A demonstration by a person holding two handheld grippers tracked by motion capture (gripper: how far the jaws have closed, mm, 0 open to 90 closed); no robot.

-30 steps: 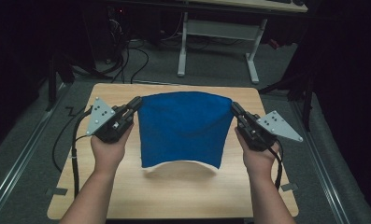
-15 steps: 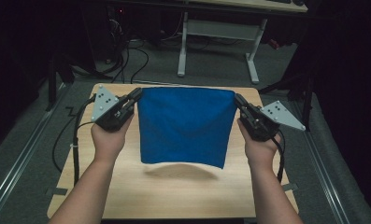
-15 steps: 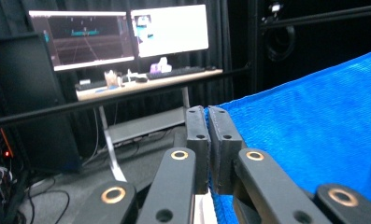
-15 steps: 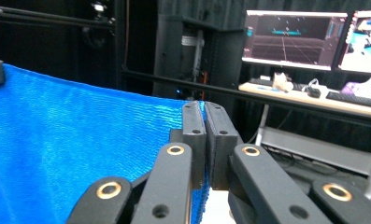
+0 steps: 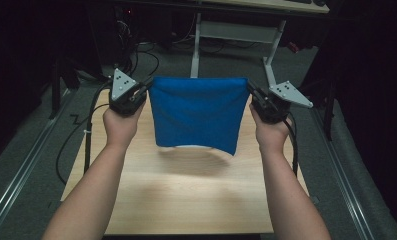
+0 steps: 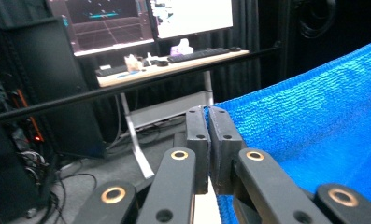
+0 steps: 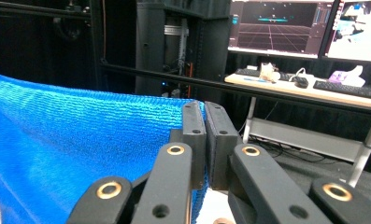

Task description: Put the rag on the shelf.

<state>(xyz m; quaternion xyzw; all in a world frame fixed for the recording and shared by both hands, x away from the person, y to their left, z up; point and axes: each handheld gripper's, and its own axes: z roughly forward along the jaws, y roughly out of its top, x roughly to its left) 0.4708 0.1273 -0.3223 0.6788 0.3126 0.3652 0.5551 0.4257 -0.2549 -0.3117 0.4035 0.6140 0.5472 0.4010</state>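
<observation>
Left claw point(image 5: 147, 89) and right claw point(image 5: 251, 95) each pinch the blue cloth's point(image 5: 198, 115) top corners.

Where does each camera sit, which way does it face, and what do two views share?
High view: above the person's side, looking forward and down at the table; forearms, left gripper, right gripper show.
Left gripper view: rides the gripper, facing the desk; jaws pinch the blue cloth.
Right gripper view: likewise, monitors beyond.
Shared: the cloth.
</observation>
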